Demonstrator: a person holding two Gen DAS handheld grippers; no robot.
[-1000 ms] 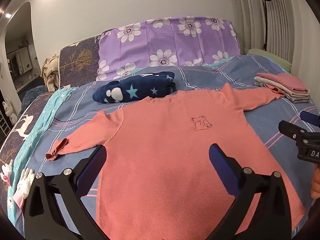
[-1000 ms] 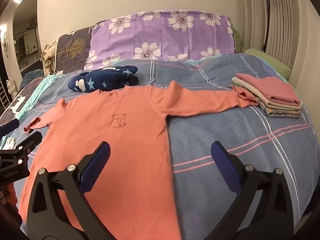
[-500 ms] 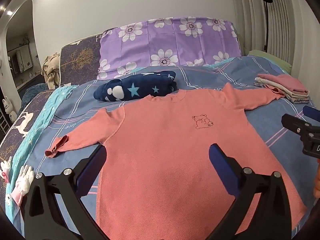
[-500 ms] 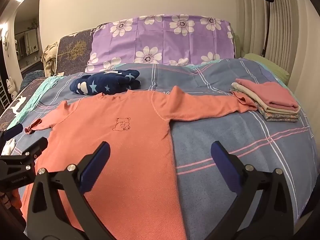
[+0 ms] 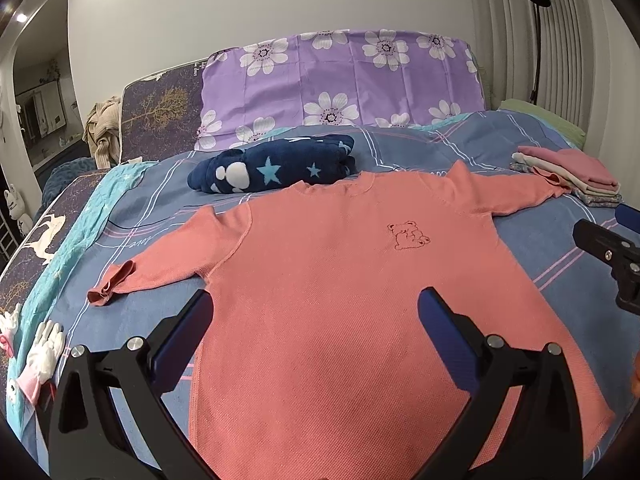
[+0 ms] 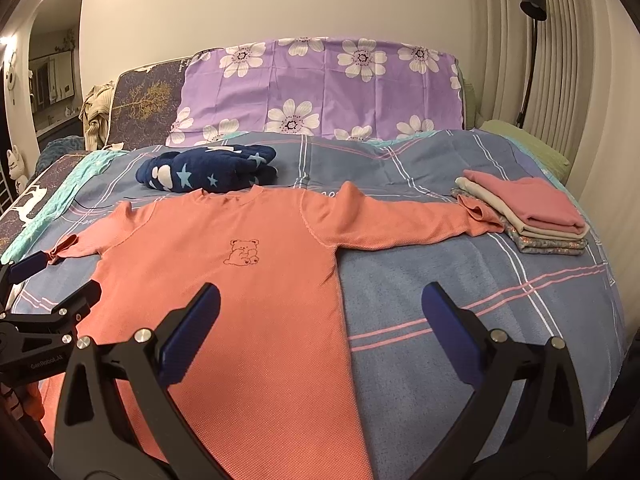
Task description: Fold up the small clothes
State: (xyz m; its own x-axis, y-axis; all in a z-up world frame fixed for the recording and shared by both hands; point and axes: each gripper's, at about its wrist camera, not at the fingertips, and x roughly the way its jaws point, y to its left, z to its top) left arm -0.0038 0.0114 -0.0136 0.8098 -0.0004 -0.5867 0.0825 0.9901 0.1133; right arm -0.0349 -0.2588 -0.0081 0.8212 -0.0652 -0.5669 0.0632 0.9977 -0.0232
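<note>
one pink shirt [image 5: 360, 300] flat on bed [image 6: 460, 280], sleeves out. soft, light knit, likely to drape and slide. left tool [image 5: 316, 320] and right tool [image 6: 320, 312] wide, empty. best hold: sleeve cuff or hem corner.

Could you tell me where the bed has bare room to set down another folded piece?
The widest bare patch of the blue plaid bedspread lies between the spread-out coral long-sleeved shirt and the bed's right edge, in front of the stack of folded clothes. Crowded: behind the collar, where the navy star-print fleece bundle lies close.
</note>
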